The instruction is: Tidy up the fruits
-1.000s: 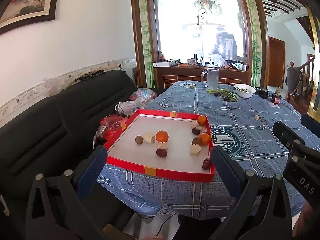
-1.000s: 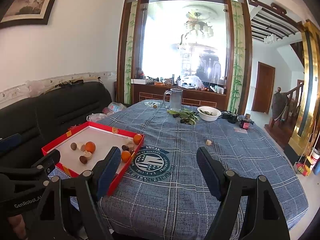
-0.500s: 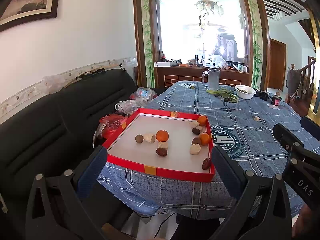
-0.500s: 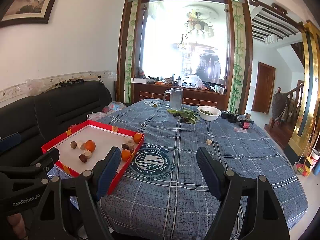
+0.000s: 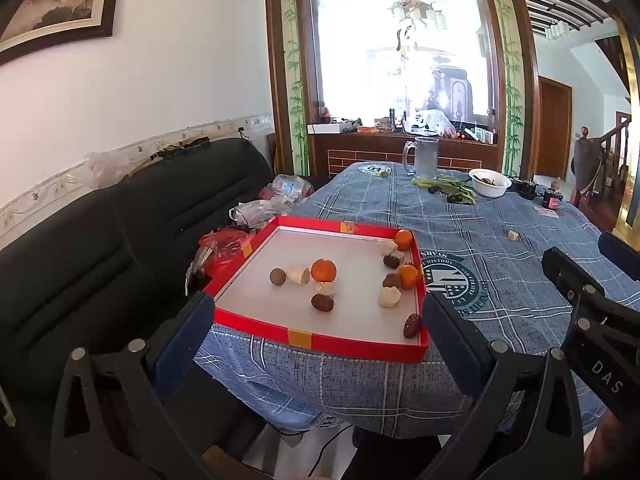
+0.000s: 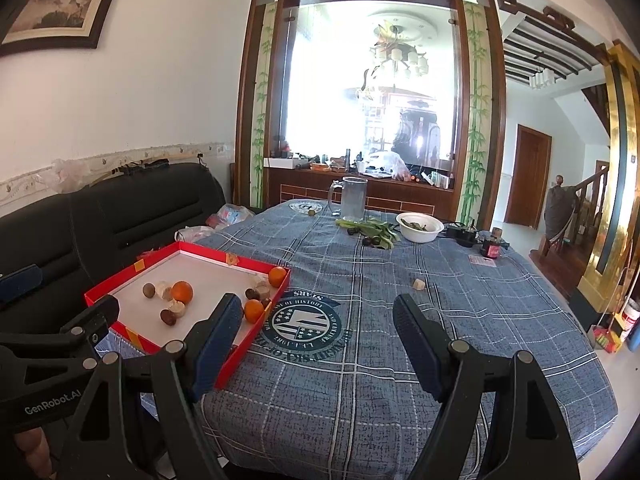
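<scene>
Blue checked cloth (image 6: 400,360) bore your red tray (image 5: 320,342) at near left, fruits (image 5: 323,269) scattered inside; left gripper (image 5: 316,340) and right gripper (image 6: 318,340) hung spread, empty. Sorted or not, unclear.

Oranges (image 5: 323,269), brown and pale fruits scattered in red tray (image 5: 320,342).

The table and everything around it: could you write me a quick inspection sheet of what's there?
Surface: table under a blue checked cloth.
Job's things: red tray holding three oranges, brown and pale pieces.
Clutter: glass mug, white bowl, green stalks, small bottle.
Grippers: left gripper and right gripper open, empty, short of the table.
Cables: nothing seen on the table.
Surroundings: black sofa, bags, framed picture.
</scene>
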